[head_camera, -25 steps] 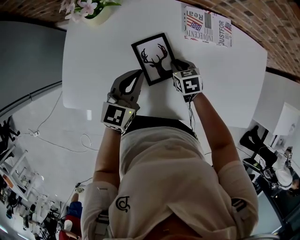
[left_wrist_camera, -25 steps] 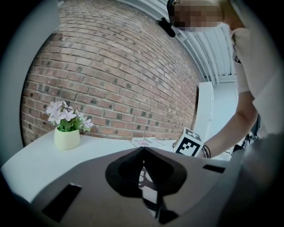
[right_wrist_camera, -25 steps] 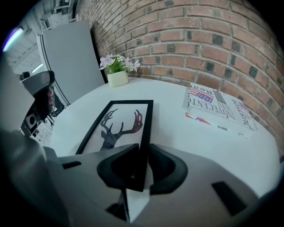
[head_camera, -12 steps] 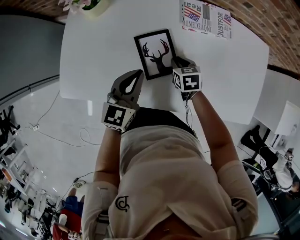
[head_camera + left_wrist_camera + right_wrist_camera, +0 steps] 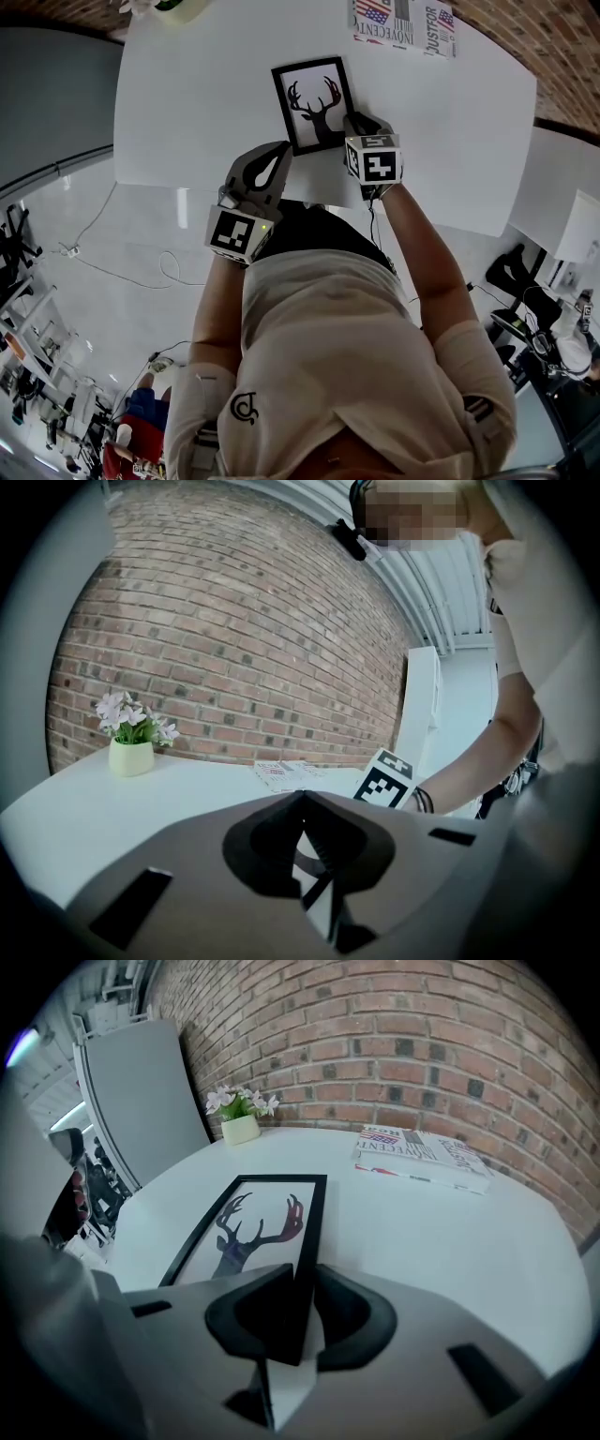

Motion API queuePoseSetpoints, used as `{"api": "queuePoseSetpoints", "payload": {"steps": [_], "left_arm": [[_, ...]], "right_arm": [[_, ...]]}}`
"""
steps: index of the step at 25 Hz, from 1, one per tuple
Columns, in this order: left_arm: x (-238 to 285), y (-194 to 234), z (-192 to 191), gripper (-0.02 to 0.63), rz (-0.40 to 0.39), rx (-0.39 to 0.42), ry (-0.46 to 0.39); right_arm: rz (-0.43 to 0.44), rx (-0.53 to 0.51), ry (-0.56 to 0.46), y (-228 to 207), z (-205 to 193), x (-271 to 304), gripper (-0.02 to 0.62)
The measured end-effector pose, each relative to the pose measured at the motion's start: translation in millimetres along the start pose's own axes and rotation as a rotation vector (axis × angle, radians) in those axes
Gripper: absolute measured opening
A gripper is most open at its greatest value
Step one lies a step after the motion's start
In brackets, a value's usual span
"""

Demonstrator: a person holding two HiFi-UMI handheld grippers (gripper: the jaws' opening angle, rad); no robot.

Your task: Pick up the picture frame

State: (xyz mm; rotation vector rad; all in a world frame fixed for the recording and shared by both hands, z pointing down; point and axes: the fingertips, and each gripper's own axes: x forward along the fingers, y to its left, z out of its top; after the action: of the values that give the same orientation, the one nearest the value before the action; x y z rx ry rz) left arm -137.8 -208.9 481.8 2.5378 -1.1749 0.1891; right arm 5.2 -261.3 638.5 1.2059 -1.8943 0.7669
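Note:
The picture frame [image 5: 314, 103] is black with a deer silhouette on white, and sits near the front of the white table [image 5: 187, 112]. My right gripper [image 5: 354, 122] is shut on its right edge near the lower corner. In the right gripper view the frame [image 5: 246, 1227] runs away from the jaws, and its black edge is pinched between the two pads of that gripper [image 5: 302, 1321]. My left gripper [image 5: 278, 152] is shut and empty, just left of the frame's near left corner. In the left gripper view that gripper [image 5: 302, 801] has its tips together, with the right gripper's marker cube [image 5: 384, 782] beyond them.
A cream pot of pale flowers [image 5: 173, 7] [image 5: 242, 1121] [image 5: 131, 744] stands at the far left of the table. A printed magazine [image 5: 403, 23] [image 5: 422, 1157] lies at the far right. A brick wall [image 5: 422, 1035] backs the table. The table's near edge [image 5: 309, 199] lies just under both grippers.
Both grippers and the frame have drawn toward the table's near edge, away from the magazine. The frame has turned a little straighter. The jaws look unchanged.

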Motion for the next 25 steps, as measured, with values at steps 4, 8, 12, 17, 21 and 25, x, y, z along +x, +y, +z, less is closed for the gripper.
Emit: {"api": "queuePoseSetpoints", "payload": {"steps": [4,8,12,17,21,25], "left_arm": [[-6,-14,0,0.012,-0.015,0.004,-0.013],[-12,-24,-15,0.011,-0.026,0.006,0.015],[-11,-37,-8,0.011,-0.056,0.022,-0.009],[-21,-59,-23,0.011,-0.062,0.028,0.015],[-32,-77,-33,0.011,-0.06,0.022,0.018],[-41,-92,-45,0.011,-0.06,0.016,0.026]], "right_arm": [[-0.014,0.021,-0.004,0,-13,-10,0.081],[-0.016,0.037,-0.008,-1,-30,-20,0.083],[-0.018,0.046,-0.011,-3,-41,-28,0.083],[-0.037,0.069,-0.005,-9,-67,-44,0.082],[-0.043,0.081,-0.013,-12,-86,-57,0.083],[-0.048,0.092,-0.023,-12,-101,-66,0.084]]}}
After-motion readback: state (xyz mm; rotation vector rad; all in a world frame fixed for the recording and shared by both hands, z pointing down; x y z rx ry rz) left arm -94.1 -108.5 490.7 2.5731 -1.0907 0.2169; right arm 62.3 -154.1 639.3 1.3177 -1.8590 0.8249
